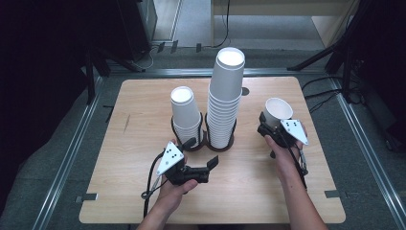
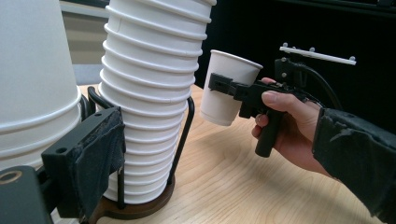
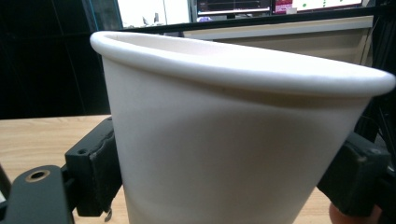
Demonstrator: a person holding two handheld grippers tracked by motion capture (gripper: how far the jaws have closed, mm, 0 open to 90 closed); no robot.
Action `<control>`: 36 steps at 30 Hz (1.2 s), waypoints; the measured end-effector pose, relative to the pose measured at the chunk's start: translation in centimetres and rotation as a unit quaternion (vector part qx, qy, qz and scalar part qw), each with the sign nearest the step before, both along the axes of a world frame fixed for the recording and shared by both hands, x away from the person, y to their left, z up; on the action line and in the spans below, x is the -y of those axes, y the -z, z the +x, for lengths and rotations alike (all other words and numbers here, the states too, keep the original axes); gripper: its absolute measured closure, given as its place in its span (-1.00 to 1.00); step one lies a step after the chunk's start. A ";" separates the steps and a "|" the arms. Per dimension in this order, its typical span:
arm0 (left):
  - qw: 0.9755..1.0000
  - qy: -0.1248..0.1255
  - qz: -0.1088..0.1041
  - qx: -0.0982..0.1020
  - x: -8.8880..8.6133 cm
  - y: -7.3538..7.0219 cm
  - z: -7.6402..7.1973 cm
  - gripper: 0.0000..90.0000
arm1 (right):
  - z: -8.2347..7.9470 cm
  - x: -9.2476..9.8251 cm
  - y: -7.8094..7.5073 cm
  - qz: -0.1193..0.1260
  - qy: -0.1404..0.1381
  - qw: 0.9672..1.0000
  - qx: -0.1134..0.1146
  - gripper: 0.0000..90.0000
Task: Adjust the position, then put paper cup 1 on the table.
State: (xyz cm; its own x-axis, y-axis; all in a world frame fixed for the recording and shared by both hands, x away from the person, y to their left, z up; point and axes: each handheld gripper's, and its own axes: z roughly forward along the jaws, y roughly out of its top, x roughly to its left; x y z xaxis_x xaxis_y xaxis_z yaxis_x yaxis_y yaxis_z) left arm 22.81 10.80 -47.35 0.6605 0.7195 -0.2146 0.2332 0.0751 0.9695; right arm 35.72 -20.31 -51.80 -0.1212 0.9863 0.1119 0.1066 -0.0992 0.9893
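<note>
While we hold the single paper cup (image 1: 277,111) in our right gripper (image 1: 270,128), its jaws press on both sides of the cup wall, as the right gripper view shows. The cup hangs upright, mouth up, above the desk (image 1: 268,191) near its right edge, clear of the wood in the left gripper view. Our left gripper (image 1: 203,155) rests near the front middle of the desk, its jaws wide apart and holding nothing, pointing at the short stack of cups (image 1: 186,112). Just right of that stands the tall stack of cups (image 1: 225,96), each stack in a dark wire holder (image 1: 227,143), around the desk's middle.
</note>
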 end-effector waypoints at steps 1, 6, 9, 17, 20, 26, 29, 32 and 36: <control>1.000 0.000 0.000 -0.001 0.0 0.0 0.0 -0.93 | 0.1 0.0 0.0 -0.001 0.004 1.000 0.000 -0.71; 1.000 0.001 0.001 0.000 0.1 -0.1 -0.1 -0.93 | 0.6 0.1 -0.1 0.005 0.009 1.000 -0.006 -0.71; 1.000 0.000 0.001 -0.003 0.1 0.0 0.0 -0.93 | 1.1 0.2 -0.1 0.010 0.016 1.000 -0.009 -0.71; 1.000 -0.003 -0.002 -0.004 -0.1 -0.1 0.0 -0.93 | 2.2 0.4 0.3 -0.010 0.036 0.999 -0.010 -0.71; 1.000 -0.006 -0.004 -0.004 -0.2 -0.1 0.1 -0.93 | 2.7 0.4 0.5 -0.019 0.038 0.999 -0.011 -0.71; 1.000 -0.009 -0.005 -0.005 -0.4 -0.2 0.1 -0.93 | 3.4 0.1 1.1 -0.026 0.034 0.999 -0.021 -0.72; 1.000 -0.013 -0.002 -0.008 -0.4 -0.2 0.2 -0.93 | 3.7 -0.1 1.5 -0.036 0.035 0.998 -0.029 -0.72; 1.000 -0.019 0.004 -0.017 -0.4 0.0 0.4 -0.93 | 3.8 -0.2 2.0 -0.051 0.028 0.997 -0.042 -0.72; 0.999 -0.025 0.015 -0.013 -0.4 0.0 0.4 -0.93 | 3.7 -0.5 2.5 -0.076 0.025 0.995 -0.052 -0.72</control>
